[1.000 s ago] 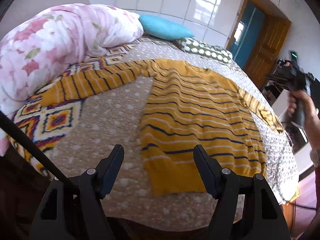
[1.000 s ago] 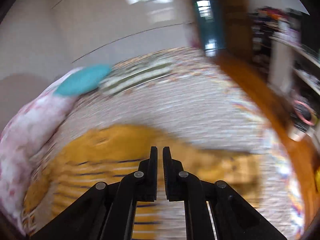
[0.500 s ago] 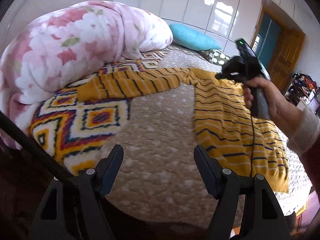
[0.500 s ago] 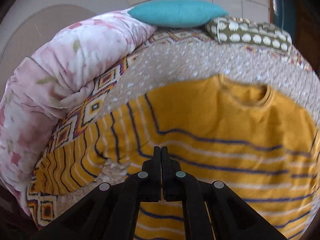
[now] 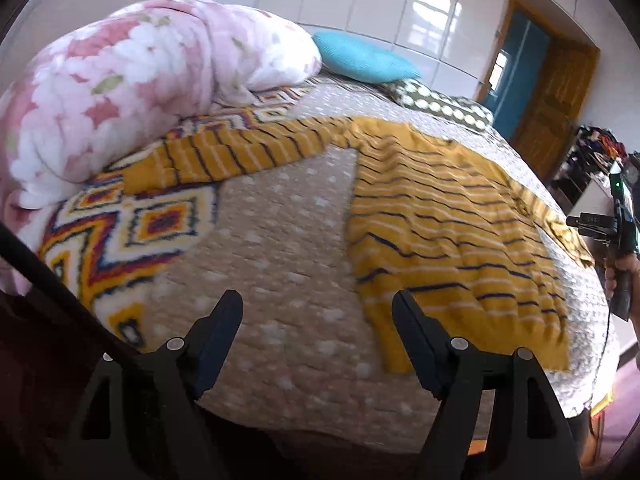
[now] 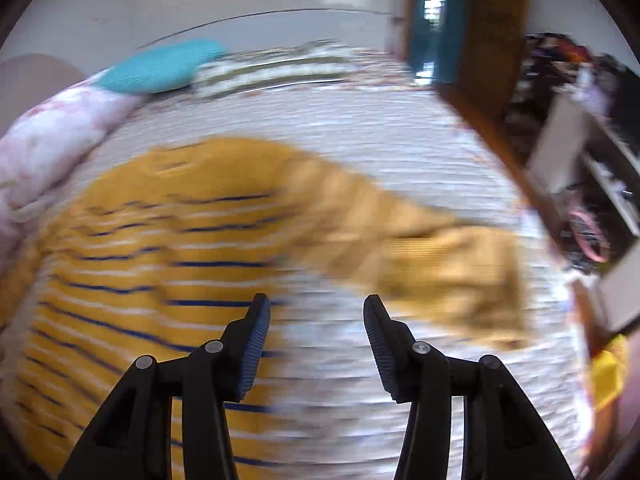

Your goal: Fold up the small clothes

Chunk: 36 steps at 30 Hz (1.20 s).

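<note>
A yellow sweater [image 5: 440, 216] with navy and white stripes lies flat on the bed, both sleeves spread out. My left gripper [image 5: 318, 308] is open and empty above the bed's near edge, just left of the sweater's hem. My right gripper [image 6: 316, 312] is open and empty, hovering near the sweater [image 6: 168, 248] between its body and its right sleeve [image 6: 452, 276]; this view is motion-blurred. The right gripper's body and the hand holding it show at the far right of the left wrist view [image 5: 618, 240].
A pink floral duvet [image 5: 132, 80] is bunched at the bed's left. A blue pillow [image 5: 360, 60] and a dotted pillow [image 5: 440, 104] lie at the head. A patterned blanket [image 5: 132, 220] covers the left side. A wooden door [image 5: 548, 96] and cluttered shelves [image 6: 580, 160] stand to the right.
My right gripper has opened and swung from over the sweater's middle back to the right side of the bed. My left gripper stayed open and shifted slightly right.
</note>
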### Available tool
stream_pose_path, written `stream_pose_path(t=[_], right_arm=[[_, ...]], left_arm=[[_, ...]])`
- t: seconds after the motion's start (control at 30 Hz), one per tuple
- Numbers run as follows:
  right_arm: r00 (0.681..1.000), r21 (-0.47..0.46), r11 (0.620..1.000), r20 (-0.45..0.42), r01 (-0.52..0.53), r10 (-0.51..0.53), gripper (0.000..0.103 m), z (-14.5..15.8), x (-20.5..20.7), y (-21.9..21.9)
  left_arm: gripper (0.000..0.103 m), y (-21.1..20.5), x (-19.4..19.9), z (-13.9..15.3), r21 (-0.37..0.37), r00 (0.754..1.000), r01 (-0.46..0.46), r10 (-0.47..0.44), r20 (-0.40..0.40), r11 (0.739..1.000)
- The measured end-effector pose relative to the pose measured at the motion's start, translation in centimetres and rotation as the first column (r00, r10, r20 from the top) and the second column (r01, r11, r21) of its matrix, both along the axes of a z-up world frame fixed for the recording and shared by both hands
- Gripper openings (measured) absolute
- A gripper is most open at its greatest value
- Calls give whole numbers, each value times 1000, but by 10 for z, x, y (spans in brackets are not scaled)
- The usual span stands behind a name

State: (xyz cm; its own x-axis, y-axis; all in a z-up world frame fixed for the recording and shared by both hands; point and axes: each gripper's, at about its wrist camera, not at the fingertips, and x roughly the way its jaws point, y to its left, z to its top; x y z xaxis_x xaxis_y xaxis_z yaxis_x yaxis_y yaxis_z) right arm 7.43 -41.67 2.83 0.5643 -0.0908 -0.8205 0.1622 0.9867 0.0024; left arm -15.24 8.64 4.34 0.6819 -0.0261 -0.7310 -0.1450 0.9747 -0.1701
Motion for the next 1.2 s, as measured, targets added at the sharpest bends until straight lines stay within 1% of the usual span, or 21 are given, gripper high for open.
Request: stream_pose_path(t=[0.07, 0.13, 0.27, 0.3, 0.33, 0.4, 0.43, 0.47, 0.5, 0.53, 0.63, 0.73, 0.8, 0.9, 0.93, 1.0, 1.03, 1.1, 1.13, 1.2], right_arm=[[1000, 36, 999, 0, 27, -27, 53, -4, 1, -29], [1000, 50, 998, -1, 27, -27, 53, -9, 8, -36], [1000, 17, 1000, -8, 21, -21, 53, -27, 30, -34], [1000, 5, 1000, -21, 17, -17, 53, -33, 38, -33], [999, -2, 1000, -29, 15, -15, 53, -42, 32, -31], [997, -53, 998, -68, 30, -33, 52, -58, 40, -35], [996, -66, 997, -69, 44, -49, 35, -60, 40, -38], [997, -16, 998, -49, 55, -56, 17, -59, 37, -46], [997, 30, 997, -36, 72, -71, 6, -57, 34, -53], [995, 62, 993, -32, 96, -94, 5, -54, 31, -61], [991, 88, 987, 1, 136, -137, 5, -35, 23, -76], [988, 213, 967, 27, 142, -151, 5, -15, 19, -79], [988, 295, 948, 53, 123, -144, 5, 1, 25, -74], [990, 414, 908, 88, 67, -113, 5, 23, 42, -43], [990, 463, 886, 103, 35, -93, 5, 31, 53, -24], [990, 515, 857, 122, -6, -66, 5, 39, 66, 6], [990, 546, 837, 133, -39, -40, 5, 43, 79, 33], [990, 564, 821, 141, -83, 3, 5, 46, 95, 72], [990, 566, 817, 139, -112, 39, 5, 44, 108, 106], [988, 566, 811, 126, -149, 94, 5, 37, 125, 152]], left_arm=[[76, -12, 1, 3, 3, 1000, 15, -15, -7, 1000], [76, -26, 0, 7, 24, 999, 32, -31, -10, 999], [76, -44, -3, 15, 63, 999, 51, -50, -19, 997], [76, -47, -4, 17, 71, 999, 49, -48, -22, 996], [76, -48, -5, 18, 77, 999, 46, -45, -22, 996], [77, -49, -7, 20, 87, 999, 39, -38, -23, 995], [77, -48, -7, 20, 88, 999, 37, -35, -23, 995], [77, -47, -8, 20, 87, 999, 37, -36, -23, 996], [77, -45, -7, 19, 84, 999, 36, -34, -23, 996], [77, -44, -6, 18, 82, 999, 33, -32, -25, 996], [77, -40, -2, 12, 58, 999, 39, -37, -34, 998], [77, -37, 1, 6, 26, 998, 46, -45, -36, 999], [77, -33, 1, 3, 6, 998, 46, -46, -36, 999], [77, -28, 1, 1, -14, 999, 44, -45, -30, 999], [77, -25, 0, 0, -18, 999, 42, -43, -26, 999], [77, -18, -1, 0, -24, 999, 32, -33, -18, 999], [77, -14, -2, 1, -29, 1000, 26, -26, -12, 999], [77, -5, -5, 2, -44, 1000, 9, -9, 0, 999], [77, 1, -6, 2, -53, 1000, -2, 2, 6, 999], [77, 9, -7, 2, -61, 1000, -15, 15, 11, 998]])
